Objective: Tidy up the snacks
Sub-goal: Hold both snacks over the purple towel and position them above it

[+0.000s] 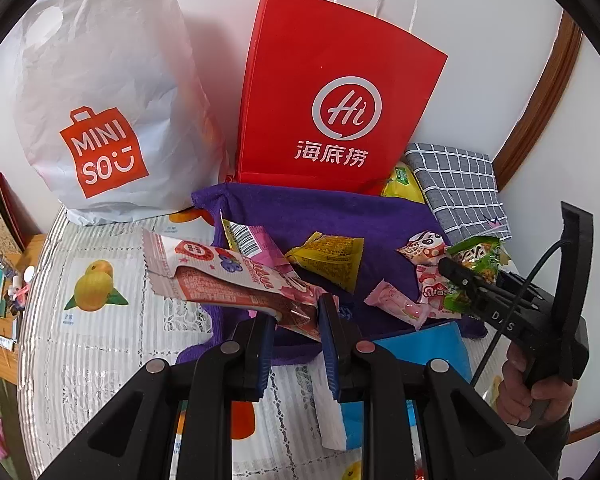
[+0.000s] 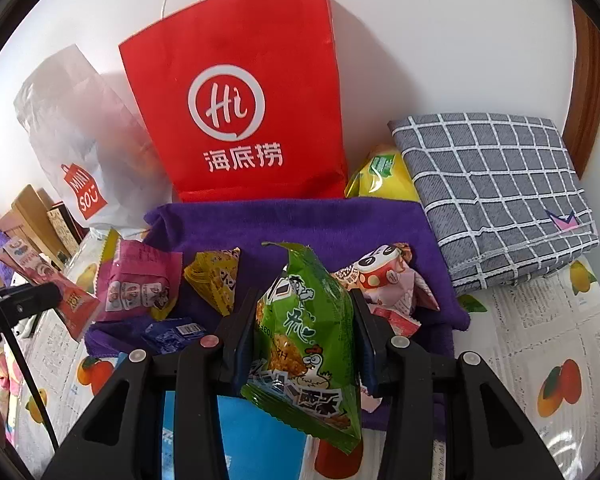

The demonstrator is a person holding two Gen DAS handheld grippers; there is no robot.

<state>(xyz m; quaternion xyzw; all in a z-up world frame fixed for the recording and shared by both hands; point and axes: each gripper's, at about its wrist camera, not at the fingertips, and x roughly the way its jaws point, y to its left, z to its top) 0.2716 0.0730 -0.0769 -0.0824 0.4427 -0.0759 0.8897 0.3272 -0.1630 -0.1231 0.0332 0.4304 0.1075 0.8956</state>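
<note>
Here the right hand-held gripper [image 2: 304,340] had its jaws pinched on the sides of a green snack packet [image 2: 306,344], pressing against the puffy middle so the bag hung upright between them, lifted clear of the purple cloth [image 2: 300,220]; probably it was held that way for carrying to wherever it belongs. The left hand-held gripper [image 1: 298,328] was pressed together on one end of a long red-and-white snack bar [image 1: 236,284], whose other end stretched out over the edge of the cloth and the fruit-print cover of the bench [image 1: 96,292]. Taking a thin wrapper by its end seems sensible, since the flat seal gives the pads something to bite. In the left wrist view the right hand-held gripper showed at the far right, gripped by the person's hand [image 1: 528,392]. Around both lay the loose snacks awaiting sorting: a yellow triangular packet [image 1: 332,260], a pink wrapped sweet [image 1: 396,304], and a panda-print packet [image 2: 380,272]. Behind the cloth a red paper bag [image 2: 236,112] and a white Miniso bag [image 1: 100,100] stood against the wall, likely candidates for receiving the snacks, with a folded grey checked cloth [image 2: 492,192] to the right.
</note>
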